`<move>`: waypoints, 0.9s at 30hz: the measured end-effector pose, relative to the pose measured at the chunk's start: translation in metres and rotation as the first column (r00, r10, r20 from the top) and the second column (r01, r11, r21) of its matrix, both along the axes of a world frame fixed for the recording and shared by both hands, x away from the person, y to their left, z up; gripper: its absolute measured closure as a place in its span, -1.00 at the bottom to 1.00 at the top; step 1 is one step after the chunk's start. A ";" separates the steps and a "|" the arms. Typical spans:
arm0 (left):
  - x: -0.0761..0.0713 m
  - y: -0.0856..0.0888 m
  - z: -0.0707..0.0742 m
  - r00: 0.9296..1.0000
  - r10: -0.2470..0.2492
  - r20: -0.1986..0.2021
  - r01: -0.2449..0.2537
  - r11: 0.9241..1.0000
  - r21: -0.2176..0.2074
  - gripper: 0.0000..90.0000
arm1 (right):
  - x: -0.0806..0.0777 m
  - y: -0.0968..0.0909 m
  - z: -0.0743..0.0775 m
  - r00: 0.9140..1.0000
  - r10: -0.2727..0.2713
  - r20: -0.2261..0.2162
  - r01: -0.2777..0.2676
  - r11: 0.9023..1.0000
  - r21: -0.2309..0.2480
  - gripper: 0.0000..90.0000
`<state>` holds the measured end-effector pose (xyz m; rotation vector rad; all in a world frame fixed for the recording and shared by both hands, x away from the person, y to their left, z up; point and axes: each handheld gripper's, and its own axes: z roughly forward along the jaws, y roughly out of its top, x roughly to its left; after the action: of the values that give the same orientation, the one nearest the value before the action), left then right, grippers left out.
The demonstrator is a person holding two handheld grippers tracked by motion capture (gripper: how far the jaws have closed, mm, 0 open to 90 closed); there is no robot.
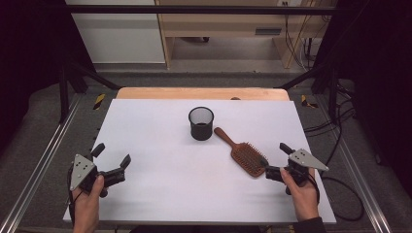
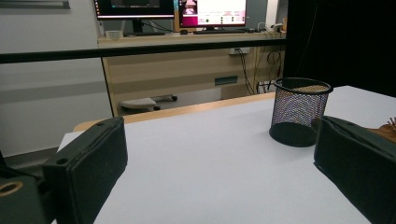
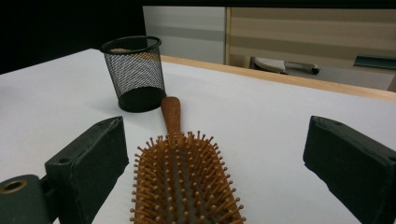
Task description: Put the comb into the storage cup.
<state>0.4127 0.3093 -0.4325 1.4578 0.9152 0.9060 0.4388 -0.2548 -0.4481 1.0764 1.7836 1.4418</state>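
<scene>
The white tabletop (image 1: 160,194) carries two things, both right of centre. The hairbrush (image 1: 243,154) lies flat with its bristles up, its long axis slanting from the handle near the mesh cup (image 1: 201,123) down to the wide head at the near right. That head sits just in front of the right gripper (image 1: 274,160), whose jaws are spread wide and hold nothing; in the right gripper view the head (image 3: 184,186) lies between them, untouched, the handle pointing away toward the cup (image 3: 135,73). The left gripper (image 1: 112,156), jaws likewise spread and empty, rests well apart at the near left. The right hand is plainly nearer the brush.
</scene>
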 end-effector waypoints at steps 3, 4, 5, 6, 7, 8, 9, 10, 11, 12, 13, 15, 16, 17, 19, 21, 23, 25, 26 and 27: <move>0.000 0.000 0.000 1.000 0.001 0.000 -0.001 1.000 0.000 -0.93 | 0.000 0.002 0.000 1.000 0.005 -0.006 -0.005 1.000 -0.006 -0.86; 0.000 0.000 0.000 1.000 0.002 0.000 -0.002 1.000 0.000 -0.93 | 0.000 0.003 0.000 1.000 0.005 -0.008 -0.005 1.000 -0.006 -0.86; 0.000 0.000 0.000 1.000 0.001 0.000 -0.001 1.000 0.000 -0.93 | 0.001 0.004 -0.001 1.000 0.004 -0.010 -0.004 1.000 -0.006 -0.86; 0.000 0.000 0.000 1.000 0.001 0.000 -0.001 1.000 0.001 -0.93 | 0.001 0.004 -0.001 1.000 0.004 -0.010 -0.004 1.000 -0.006 -0.86; 0.000 0.000 0.000 1.000 0.002 -0.002 -0.002 1.000 0.002 -0.93 | 0.001 0.005 -0.001 1.000 0.008 -0.014 -0.009 1.000 -0.011 -0.86; 0.000 0.001 0.000 1.000 0.002 -0.002 -0.002 1.000 0.002 -0.93 | 0.001 0.006 -0.001 1.000 0.009 -0.019 -0.009 1.000 -0.012 -0.86; 0.000 0.001 0.000 1.000 0.002 -0.001 -0.002 1.000 0.002 -0.93 | 0.001 0.007 -0.001 1.000 0.009 -0.020 -0.009 1.000 -0.014 -0.86; 0.000 0.001 0.000 1.000 0.003 -0.001 -0.003 1.000 0.001 -0.93 | 0.002 0.007 -0.001 1.000 0.009 -0.022 -0.010 1.000 -0.015 -0.86; 0.000 0.001 0.000 1.000 0.004 -0.001 -0.004 1.000 0.001 -0.93 | 0.002 0.008 -0.001 1.000 0.011 -0.024 -0.011 1.000 -0.016 -0.86; 0.000 0.001 0.000 1.000 0.004 -0.001 -0.004 1.000 0.000 -0.93 | 0.002 0.008 -0.001 1.000 0.010 -0.026 -0.011 1.000 -0.016 -0.86; 0.000 0.002 0.000 1.000 0.006 -0.001 -0.006 1.000 0.000 -0.93 | 0.002 0.009 -0.002 1.000 0.010 -0.026 -0.010 1.000 -0.019 -0.86; 0.000 0.002 0.000 1.000 0.008 -0.002 -0.008 1.000 -0.001 -0.93 | 0.003 0.009 -0.002 0.999 0.004 -0.033 -0.005 1.000 -0.019 -0.86; 0.000 0.002 0.000 1.000 0.008 -0.002 -0.008 1.000 -0.001 -0.93 | 0.004 0.010 -0.003 0.999 0.002 -0.044 -0.003 1.000 -0.019 -0.86; 0.000 0.002 0.000 1.000 0.007 -0.005 -0.007 1.000 -0.006 -0.93 | 0.005 0.011 -0.004 0.999 -0.001 -0.053 -0.001 1.000 -0.027 -0.86; 0.000 0.002 0.000 1.000 0.007 -0.005 -0.007 1.000 -0.007 -0.93 | 0.006 0.013 -0.004 0.997 -0.011 -0.073 0.009 1.000 -0.027 -0.85; -0.001 0.002 0.000 1.000 0.007 -0.005 -0.007 1.000 -0.004 -0.93 | 0.008 0.016 -0.004 0.997 -0.015 -0.079 0.013 1.000 -0.024 -0.84; -0.001 0.002 0.000 1.000 0.006 -0.006 -0.006 1.000 -0.004 -0.93 | 0.009 0.019 -0.003 0.996 -0.019 -0.083 0.017 0.999 -0.028 -0.84; -0.001 0.002 0.000 1.000 0.006 -0.006 -0.006 1.000 -0.003 -0.93 | 0.010 0.024 -0.003 0.996 -0.018 -0.093 0.015 0.999 -0.036 -0.84; -0.001 0.002 0.000 1.000 0.006 -0.006 -0.006 1.000 -0.003 -0.93 | 0.011 0.026 -0.003 0.995 -0.022 -0.096 0.018 0.999 -0.044 -0.83; -0.001 0.002 0.000 1.000 0.006 -0.006 -0.006 1.000 -0.003 -0.93 | 0.011 0.028 -0.003 0.995 -0.028 -0.100 0.023 0.998 -0.052 -0.81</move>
<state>0.4116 0.3112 -0.4329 1.4570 0.9253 0.9050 0.4503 -0.2268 -0.4513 1.1596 1.8592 1.3410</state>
